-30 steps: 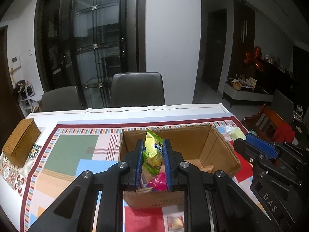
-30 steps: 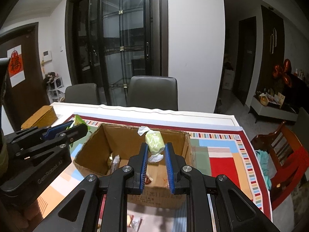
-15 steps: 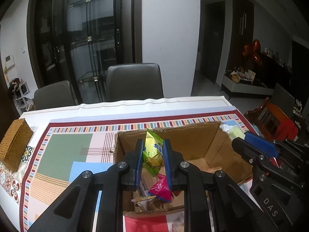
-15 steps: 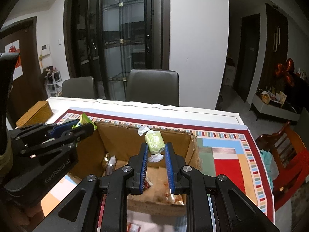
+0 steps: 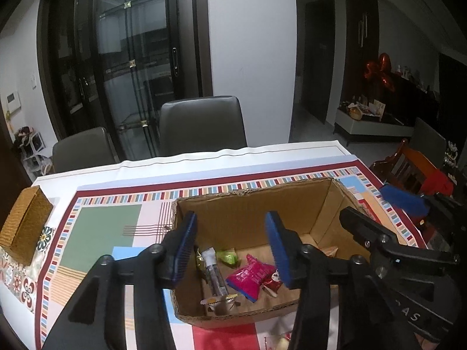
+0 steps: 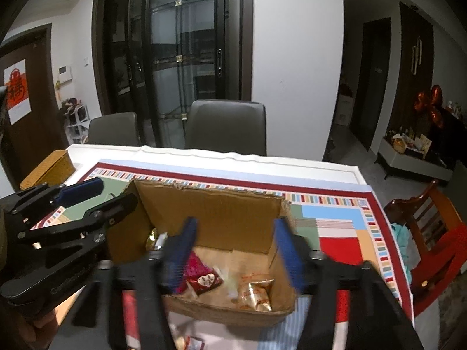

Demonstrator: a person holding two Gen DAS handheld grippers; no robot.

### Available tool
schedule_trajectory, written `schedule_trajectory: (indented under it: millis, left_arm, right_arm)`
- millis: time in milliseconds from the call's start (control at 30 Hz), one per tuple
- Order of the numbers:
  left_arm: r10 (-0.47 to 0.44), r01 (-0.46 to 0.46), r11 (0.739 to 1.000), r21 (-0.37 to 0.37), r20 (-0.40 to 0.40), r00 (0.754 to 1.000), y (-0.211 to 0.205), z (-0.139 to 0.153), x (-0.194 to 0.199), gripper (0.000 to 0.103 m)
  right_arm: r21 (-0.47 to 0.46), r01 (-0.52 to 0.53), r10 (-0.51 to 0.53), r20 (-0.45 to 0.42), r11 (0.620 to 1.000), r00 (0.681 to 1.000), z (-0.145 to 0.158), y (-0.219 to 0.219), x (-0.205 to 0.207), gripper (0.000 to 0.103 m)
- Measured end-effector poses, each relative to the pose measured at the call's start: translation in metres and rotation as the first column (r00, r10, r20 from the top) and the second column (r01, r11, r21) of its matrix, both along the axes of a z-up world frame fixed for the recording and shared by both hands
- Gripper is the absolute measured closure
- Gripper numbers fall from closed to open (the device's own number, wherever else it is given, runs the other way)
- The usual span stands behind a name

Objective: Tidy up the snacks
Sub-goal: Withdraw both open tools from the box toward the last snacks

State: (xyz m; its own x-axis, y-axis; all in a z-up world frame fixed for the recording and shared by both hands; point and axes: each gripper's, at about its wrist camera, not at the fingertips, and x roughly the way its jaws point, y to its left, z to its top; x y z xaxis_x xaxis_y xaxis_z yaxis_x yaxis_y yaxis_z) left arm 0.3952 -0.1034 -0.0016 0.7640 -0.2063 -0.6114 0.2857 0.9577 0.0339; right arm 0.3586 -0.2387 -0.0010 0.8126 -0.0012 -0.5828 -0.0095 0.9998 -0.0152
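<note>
Item: small wrapped snacks in cardboard box point(image 5: 256, 218), e.g. pink packet point(image 5: 251, 277), gold packet point(image 6: 256, 290) (light, crinkly, likely slippery). Pinch at sealed ends. Left gripper point(image 5: 232, 250) and right gripper point(image 6: 236, 253): jaws apart, empty.

The left gripper point(image 5: 230, 248) has its jaws spread wide, nothing between them. The right gripper point(image 6: 236, 250) is spread wide too (its fingers point(image 6: 181, 250) look blurred).

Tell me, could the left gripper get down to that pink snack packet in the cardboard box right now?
Probably yes. The left gripper is open and empty above the cardboard box, which has no lid, and the pink snack packet lies on top with nothing covering it.
</note>
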Motion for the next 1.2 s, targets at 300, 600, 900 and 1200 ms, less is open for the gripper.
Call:
schedule_trajectory:
  millis: [300,600,900,1200]
  left_arm:
    - [0.034,-0.034,0.999,0.002,0.019,0.999,0.011,0.006,-0.01,0.025]
    - [0.055,-0.055,0.998,0.002,0.034,0.998,0.019,0.012,-0.027,0.024]
    - [0.082,-0.082,0.997,0.007,0.04,0.996,0.025,0.016,-0.047,0.022]
    - [0.11,-0.11,0.994,0.023,0.027,0.994,0.032,0.013,-0.064,0.022]
  right_arm:
    - [0.001,0.044,-0.044,0.007,0.999,0.999,0.004,-0.009,-0.008,0.025]
    - [-0.014,0.046,-0.045,0.019,0.999,0.999,0.01,-0.008,-0.018,0.025]
    - [-0.014,0.045,-0.045,0.027,0.999,0.999,0.015,-0.007,-0.034,0.025]
    - [0.011,0.041,-0.041,-0.019,0.999,0.999,0.011,-0.005,-0.048,0.025]
